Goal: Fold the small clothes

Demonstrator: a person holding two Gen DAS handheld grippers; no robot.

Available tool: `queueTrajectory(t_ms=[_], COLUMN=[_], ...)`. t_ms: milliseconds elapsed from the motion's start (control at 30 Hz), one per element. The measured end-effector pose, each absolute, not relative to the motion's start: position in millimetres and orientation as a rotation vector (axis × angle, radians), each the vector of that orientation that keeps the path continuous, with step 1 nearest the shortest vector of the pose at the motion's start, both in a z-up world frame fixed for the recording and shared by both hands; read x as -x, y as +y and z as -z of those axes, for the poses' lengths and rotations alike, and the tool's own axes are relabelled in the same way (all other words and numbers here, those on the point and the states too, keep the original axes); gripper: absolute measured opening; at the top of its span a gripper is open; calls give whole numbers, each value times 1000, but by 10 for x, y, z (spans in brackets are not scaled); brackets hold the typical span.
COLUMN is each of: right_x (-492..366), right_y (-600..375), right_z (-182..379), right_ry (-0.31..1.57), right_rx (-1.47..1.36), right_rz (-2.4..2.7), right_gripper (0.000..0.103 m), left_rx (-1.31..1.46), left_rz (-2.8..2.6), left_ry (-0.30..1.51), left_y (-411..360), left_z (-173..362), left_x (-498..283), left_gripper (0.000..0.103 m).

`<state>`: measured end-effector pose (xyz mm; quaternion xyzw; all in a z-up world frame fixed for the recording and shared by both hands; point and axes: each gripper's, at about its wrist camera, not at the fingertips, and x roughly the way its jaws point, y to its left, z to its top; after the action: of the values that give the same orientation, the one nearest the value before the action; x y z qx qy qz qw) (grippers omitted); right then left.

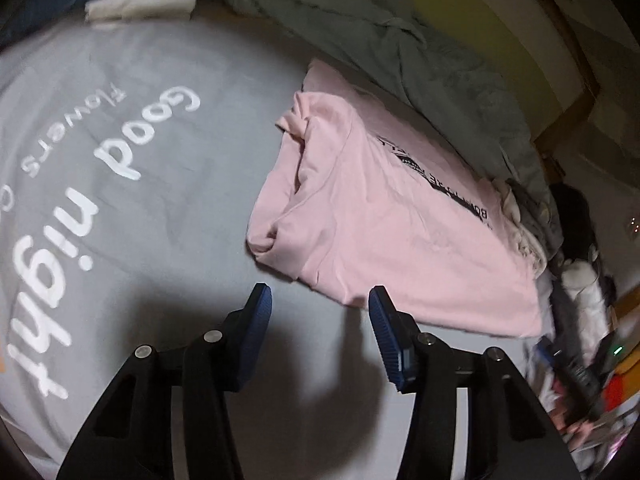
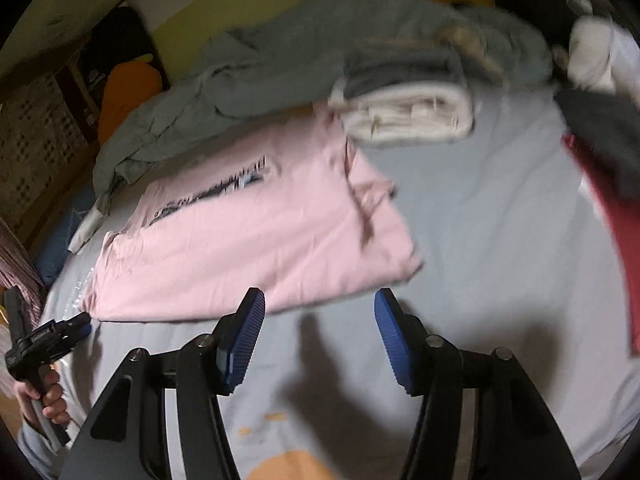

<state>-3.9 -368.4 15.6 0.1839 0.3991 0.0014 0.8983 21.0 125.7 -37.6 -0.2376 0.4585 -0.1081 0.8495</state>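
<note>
bed sheet (image 1: 168, 208): grey, printed | wall (image 2: 248, 4): yellow-green | light: dim

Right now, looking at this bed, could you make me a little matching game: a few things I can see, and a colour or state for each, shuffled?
Things:
1. T-shirt
2. Bedsheet
3. Rolled towel
4. Right gripper

Descriptions:
A. grey, with white lettering
B. jaws apart, nothing between them
C. pink, folded flat, black print
D. cream, bundled beside a grey-green blanket

Pairs: 1-C, 2-A, 3-D, 4-B
</note>
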Motion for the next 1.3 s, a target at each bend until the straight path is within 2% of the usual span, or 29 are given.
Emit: queueTrajectory(t_ms=[67,167,233,267,300,333,367,400,467,600,667,767,867,933,1000,1067,1167,1233,1267,1300], right_x=[-26,-97,-170,-190,-208,-212,-215,-199,-160,-82,-28,69,73,34,1,-49,-189,-271,-317,-387], right_y=[-3715,-3761,-3836,-3876,-3923,-3966,-3977,-3933,-3863,-3889,-3921,-3922,-3886,-3841,-3786,-3758,-3771,-3795,-3805,-3789], right_z=[-66,-6,11,15,27,32,33,9,-15,-24,-11,16,32,25,11,13,11,18,22,27], right_ry=[868,875,867,861,855,849,851,865,860,871,870,865,866,860,856,858,860,846,838,835], right_rx=[-429,-446,-462,-480,-504,-526,-524,-447,-376,-452,-488,-487,-471,-461,-443,-422,-409,-403,-404,-389], right_rz=[2,19,38,42,44,46,54,104,116,69,72,107,107,87,82,92,106,143,156,168], right_gripper=[59,59,58,58,58,56,49,32,31,31,31,31,38,56,60,61,61,61,60,54], left_rx=[521,526,510,497,505,538,553,547,500,473,485,495,520,517,491,474,420,349,311,287], left_rz=[228,222,221,221,232,232,222,207,182,162,159,175,212,232,235,240,223,190,162,135], left_ry=[972,964,959,962,964,955,938,916,891,930,948,930,923,913,912,910,910,897,886,879], left_y=[1295,1354,1349,1352,1383,1420,1470,1492,1507,1494,1467,1481,1494,1475,1425,1380,1281,1211,1180,1167], left_z=[384,378,400,407,408,398,369,318,226,305,391,422,412,396,383,366,361,358,355,361], left_x=[-289,-428,-490,-523,-528,-518,-475,-443,-365,-377,-378,-336,-322,-312,-323,-361,-460,-486,-481,-473], left_gripper=[46,35,24,10,7,7,7,7,7,8,14,18,29,35,43,49,49,44,33,20])
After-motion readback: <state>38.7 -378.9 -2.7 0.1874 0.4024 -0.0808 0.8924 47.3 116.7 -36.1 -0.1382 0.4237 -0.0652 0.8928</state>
